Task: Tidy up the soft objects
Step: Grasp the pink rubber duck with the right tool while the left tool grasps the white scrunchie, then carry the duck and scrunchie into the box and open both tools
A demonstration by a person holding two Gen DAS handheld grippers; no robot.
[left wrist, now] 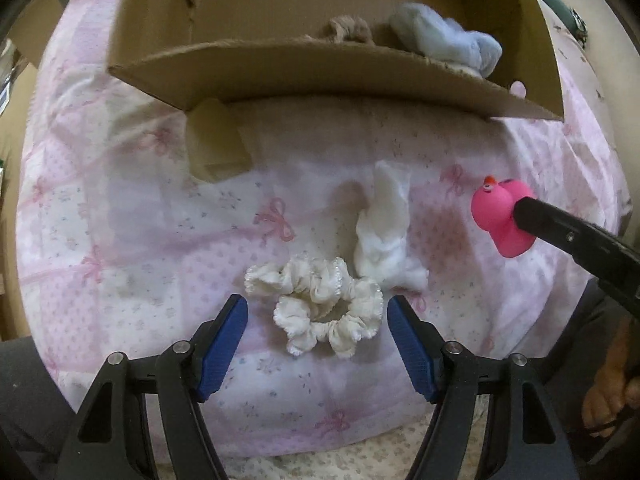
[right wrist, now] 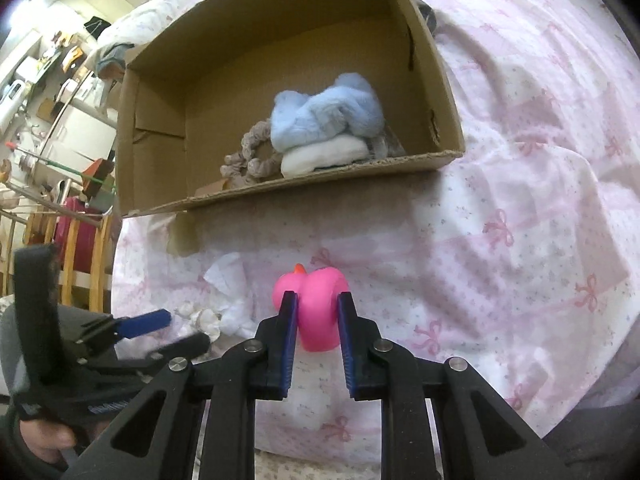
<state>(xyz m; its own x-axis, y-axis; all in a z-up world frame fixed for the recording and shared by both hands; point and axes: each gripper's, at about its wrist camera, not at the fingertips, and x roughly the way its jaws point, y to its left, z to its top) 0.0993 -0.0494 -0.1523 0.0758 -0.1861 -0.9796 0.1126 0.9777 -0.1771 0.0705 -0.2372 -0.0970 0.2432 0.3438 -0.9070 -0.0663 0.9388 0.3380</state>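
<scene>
On a bed sheet [left wrist: 140, 208] with pink bows, left gripper [left wrist: 316, 312] wide over white scrunchie [left wrist: 320, 312], right gripper [right wrist: 318, 312] pinching pink duck [right wrist: 316, 308], cardboard box [right wrist: 304, 184] ahead holding blue fluffy thing [right wrist: 326, 116], messy shelves [right wrist: 44, 80] far left.
</scene>
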